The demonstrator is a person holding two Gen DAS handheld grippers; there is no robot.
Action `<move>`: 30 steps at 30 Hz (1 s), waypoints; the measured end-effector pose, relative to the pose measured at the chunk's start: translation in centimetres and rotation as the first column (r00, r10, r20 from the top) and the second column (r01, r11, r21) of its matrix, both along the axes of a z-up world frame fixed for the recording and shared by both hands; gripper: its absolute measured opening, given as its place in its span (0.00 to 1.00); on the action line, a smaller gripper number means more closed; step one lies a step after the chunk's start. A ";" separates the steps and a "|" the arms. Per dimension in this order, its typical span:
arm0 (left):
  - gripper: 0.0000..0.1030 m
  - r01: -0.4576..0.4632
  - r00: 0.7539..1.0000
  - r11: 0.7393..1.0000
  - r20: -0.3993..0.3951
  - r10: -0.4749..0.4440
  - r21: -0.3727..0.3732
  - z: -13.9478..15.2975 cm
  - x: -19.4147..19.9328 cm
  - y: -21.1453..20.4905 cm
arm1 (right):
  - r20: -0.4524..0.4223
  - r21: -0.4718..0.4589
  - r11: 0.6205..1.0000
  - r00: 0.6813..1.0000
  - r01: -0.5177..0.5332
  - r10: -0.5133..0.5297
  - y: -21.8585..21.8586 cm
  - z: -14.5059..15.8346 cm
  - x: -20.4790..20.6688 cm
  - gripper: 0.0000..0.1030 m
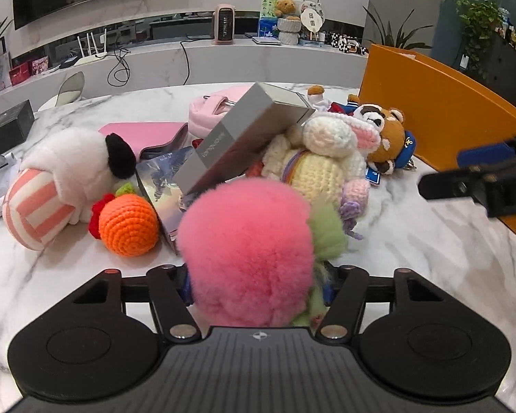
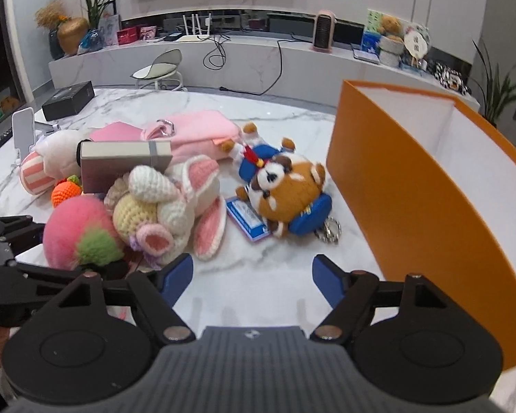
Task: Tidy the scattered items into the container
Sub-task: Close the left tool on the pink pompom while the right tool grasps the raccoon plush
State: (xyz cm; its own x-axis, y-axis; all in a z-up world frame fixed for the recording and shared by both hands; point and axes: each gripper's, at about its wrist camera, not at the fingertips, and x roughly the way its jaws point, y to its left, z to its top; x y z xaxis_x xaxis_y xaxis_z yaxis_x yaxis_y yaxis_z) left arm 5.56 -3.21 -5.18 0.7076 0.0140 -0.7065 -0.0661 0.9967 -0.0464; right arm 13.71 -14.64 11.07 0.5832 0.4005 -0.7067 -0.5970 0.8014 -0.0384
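Observation:
My left gripper (image 1: 258, 285) is shut on a fluffy pink peach plush (image 1: 244, 251) with green leaves; the plush hides its fingertips. The same peach (image 2: 75, 230) shows at the left of the right wrist view. My right gripper (image 2: 253, 275) is open and empty above bare marble, between the toy pile and the orange container (image 2: 412, 186). The container (image 1: 440, 113) stands open at the right. Scattered on the table are a crocheted bunny (image 2: 175, 206), a red panda plush (image 2: 289, 189), a grey box (image 1: 244, 137), a crocheted orange (image 1: 127, 223) and a white striped plush (image 1: 62, 179).
A pink pouch (image 2: 189, 134) and a pink case (image 1: 144, 134) lie behind the pile. A book (image 1: 161, 179) lies under the grey box. A black box (image 2: 68, 99) and a phone stand (image 2: 24, 130) sit at the far left. The marble table (image 2: 258, 289) ends near a chair (image 2: 161, 69).

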 end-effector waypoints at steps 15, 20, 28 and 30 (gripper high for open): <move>0.52 -0.053 0.998 0.986 0.016 0.057 -0.159 0.3 -0.5 3.3 | 0.074 -0.093 0.995 0.996 -0.043 0.050 3.9 0.0 6.9 0.77; 0.52 -0.075 0.997 0.978 0.007 0.078 -0.196 0.5 -0.9 4.3 | 0.016 -0.117 0.993 0.999 -0.030 0.032 4.8 -1.2 9.3 0.77; 0.52 -0.099 0.995 0.972 0.006 0.103 -0.212 0.8 -1.7 5.1 | -0.095 -0.120 0.993 0.995 -0.013 0.002 5.8 -3.4 12.4 0.73; 0.52 -0.098 0.995 0.972 0.012 0.103 -0.213 0.9 -1.8 5.2 | -0.103 -0.132 0.991 0.995 -0.003 -0.010 6.0 -3.9 12.7 0.74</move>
